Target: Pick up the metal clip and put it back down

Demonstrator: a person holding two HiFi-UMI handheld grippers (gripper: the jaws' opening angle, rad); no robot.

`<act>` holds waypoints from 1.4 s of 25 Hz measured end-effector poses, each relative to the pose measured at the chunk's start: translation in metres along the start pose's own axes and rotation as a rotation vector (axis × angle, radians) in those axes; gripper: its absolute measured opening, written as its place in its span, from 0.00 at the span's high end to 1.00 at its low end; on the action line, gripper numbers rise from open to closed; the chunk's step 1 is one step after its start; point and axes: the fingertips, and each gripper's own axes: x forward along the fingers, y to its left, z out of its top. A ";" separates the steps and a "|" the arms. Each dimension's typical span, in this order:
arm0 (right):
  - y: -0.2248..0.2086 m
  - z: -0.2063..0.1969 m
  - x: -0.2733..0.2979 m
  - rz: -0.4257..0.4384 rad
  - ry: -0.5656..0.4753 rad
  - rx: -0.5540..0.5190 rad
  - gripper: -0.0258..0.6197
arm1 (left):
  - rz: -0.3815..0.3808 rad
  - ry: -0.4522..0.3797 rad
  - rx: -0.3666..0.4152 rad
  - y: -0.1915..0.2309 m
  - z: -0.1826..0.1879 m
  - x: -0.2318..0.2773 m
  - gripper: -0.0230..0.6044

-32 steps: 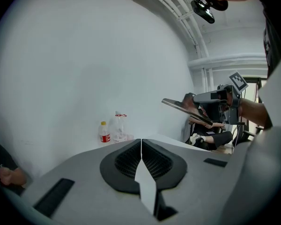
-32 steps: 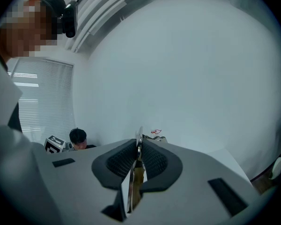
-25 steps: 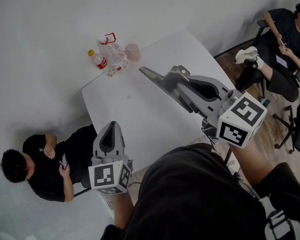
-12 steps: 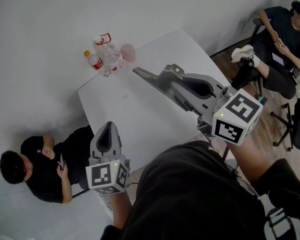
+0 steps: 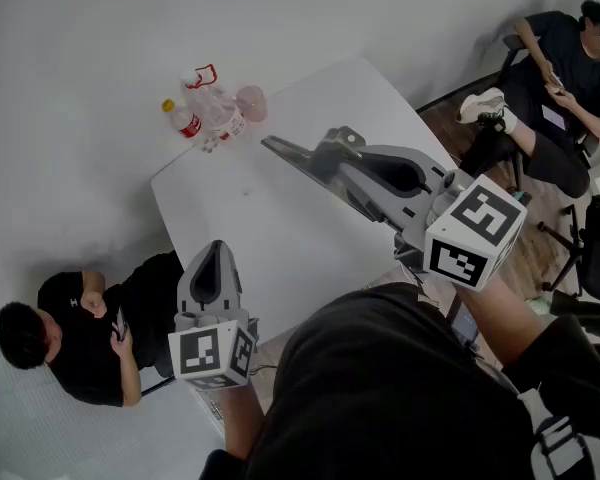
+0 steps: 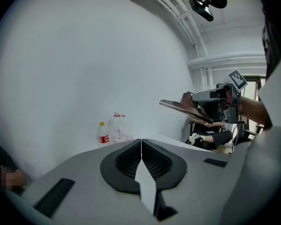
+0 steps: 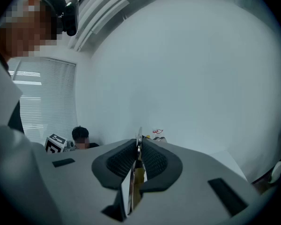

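Aloft over the white tabletop (image 5: 280, 238), the right gripper (image 5: 270, 144) has its jaws pinched nearly together on the thin metal clip (image 7: 139, 137), whose bright edge sticks up between them. Nearer and to the left, the left gripper (image 5: 217, 249) has its jaws pressed fully together with nothing in them. Plastic bottles (image 5: 205, 113) stand at the tabletop's far left corner.

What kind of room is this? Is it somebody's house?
Probably an office or workroom, not a house. There's a plain white table with drink bottles on it, a black office chair on a wood floor, and window blinds.
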 end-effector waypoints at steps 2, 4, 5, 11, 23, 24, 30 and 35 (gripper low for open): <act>0.000 -0.001 0.000 0.007 0.011 0.003 0.89 | 0.005 0.006 -0.004 -0.001 0.000 -0.002 0.93; 0.001 -0.003 0.000 0.016 0.024 0.008 0.89 | 0.013 0.014 -0.011 -0.002 -0.001 -0.004 0.93; 0.001 -0.003 0.001 0.021 0.029 0.010 0.89 | 0.017 0.016 -0.013 -0.002 -0.001 -0.005 0.93; 0.001 -0.003 0.001 0.036 0.055 0.020 0.89 | 0.019 0.027 -0.017 -0.005 0.003 -0.007 0.93; -0.011 -0.031 0.022 0.096 0.164 0.101 0.89 | 0.041 0.117 -0.056 -0.006 -0.009 0.007 0.93; -0.012 -0.036 0.024 0.098 0.173 0.110 0.89 | 0.041 0.125 -0.060 -0.005 -0.012 0.009 0.93; -0.018 -0.052 0.027 0.122 0.244 0.171 0.89 | 0.061 0.188 -0.095 -0.007 -0.017 0.012 0.93; -0.021 -0.062 0.032 0.151 0.300 0.202 0.89 | 0.082 0.230 -0.135 -0.010 -0.023 0.012 0.93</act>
